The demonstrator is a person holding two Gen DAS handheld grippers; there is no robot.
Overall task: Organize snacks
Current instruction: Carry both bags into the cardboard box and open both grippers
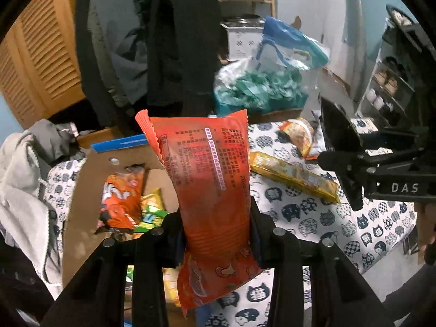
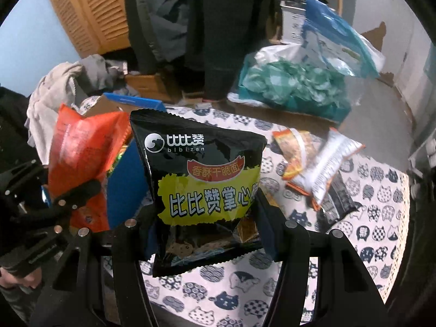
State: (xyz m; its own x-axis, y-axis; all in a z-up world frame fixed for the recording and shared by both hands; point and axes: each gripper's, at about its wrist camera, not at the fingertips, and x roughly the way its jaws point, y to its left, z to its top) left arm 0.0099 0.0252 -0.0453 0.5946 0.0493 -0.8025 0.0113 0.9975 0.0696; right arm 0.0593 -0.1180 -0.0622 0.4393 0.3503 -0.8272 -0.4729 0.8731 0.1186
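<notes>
In the left wrist view, the left gripper [image 1: 216, 234] at bottom centre clamps an orange packet [image 1: 207, 169]; the cardboard box [image 1: 81, 190] at lower left already holds a few snacks. A yellow packet [image 1: 294, 175] at right waits on the cat-print cloth [image 1: 354, 231].

In the right wrist view, the right gripper [image 2: 204, 218] pinches a black packet [image 2: 201, 179] at centre; more packets [image 2: 316, 163] lie at right (a cluttered room, clothes [image 2: 62, 87] piled upper left).
</notes>
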